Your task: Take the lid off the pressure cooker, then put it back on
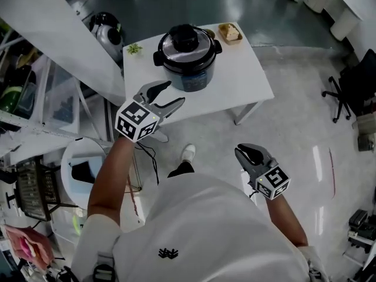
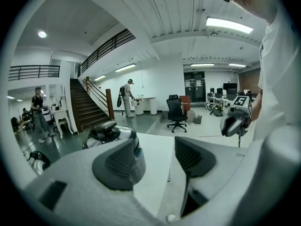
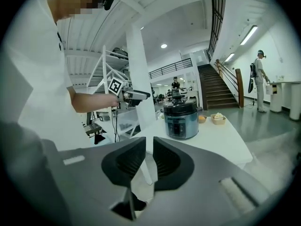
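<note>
White tabletop (image 1: 252, 84) at our twelve o'clock carries the pressure cooker (image 1: 189, 69), its black-knobbed lid (image 1: 187, 40) seated on top. We hold the left gripper (image 1: 174, 93) near the cooker's seven o'clock, jaws wide apart, nothing between them. The right gripper (image 1: 241, 151) hangs off the table at the cooker's five o'clock, jaws nearly together with a thin slit, empty. Print on the cooker's front panel (image 3: 177, 125) is too small to read. Each gripper's cube (image 1: 136, 121) bears black-and-white square markers.
</note>
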`<state>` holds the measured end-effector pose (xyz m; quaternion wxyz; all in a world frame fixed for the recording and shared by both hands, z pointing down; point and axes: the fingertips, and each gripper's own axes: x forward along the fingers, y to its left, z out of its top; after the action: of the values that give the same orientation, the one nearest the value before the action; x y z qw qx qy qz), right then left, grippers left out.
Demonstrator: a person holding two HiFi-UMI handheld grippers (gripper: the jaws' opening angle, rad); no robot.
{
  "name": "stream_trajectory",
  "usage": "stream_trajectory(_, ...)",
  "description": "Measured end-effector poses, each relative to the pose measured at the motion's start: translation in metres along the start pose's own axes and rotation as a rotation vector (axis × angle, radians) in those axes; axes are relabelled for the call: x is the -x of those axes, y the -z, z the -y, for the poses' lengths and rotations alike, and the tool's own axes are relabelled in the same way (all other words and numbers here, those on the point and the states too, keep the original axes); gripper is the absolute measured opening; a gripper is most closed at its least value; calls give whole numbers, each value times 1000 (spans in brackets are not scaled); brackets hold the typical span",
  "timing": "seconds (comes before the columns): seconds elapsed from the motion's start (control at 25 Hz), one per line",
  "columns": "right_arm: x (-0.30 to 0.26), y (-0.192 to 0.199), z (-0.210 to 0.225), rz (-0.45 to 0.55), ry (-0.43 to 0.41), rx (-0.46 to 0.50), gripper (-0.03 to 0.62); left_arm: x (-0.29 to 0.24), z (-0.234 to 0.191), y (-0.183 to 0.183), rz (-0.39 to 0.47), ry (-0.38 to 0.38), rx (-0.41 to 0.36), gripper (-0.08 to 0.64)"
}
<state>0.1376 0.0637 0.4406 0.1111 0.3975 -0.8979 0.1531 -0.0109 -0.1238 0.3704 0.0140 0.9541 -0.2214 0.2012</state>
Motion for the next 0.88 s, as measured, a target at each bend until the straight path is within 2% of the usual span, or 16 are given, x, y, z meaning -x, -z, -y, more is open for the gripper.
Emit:
stream_trajectory(0.48, -71, -36, 54, 21, 158, -66, 61, -79, -147, -25, -13, 68, -71, 316)
stream_trajectory(0.88, -98, -39, 79, 21, 281, -129, 60, -145, -199, -18, -56, 168, -107, 348)
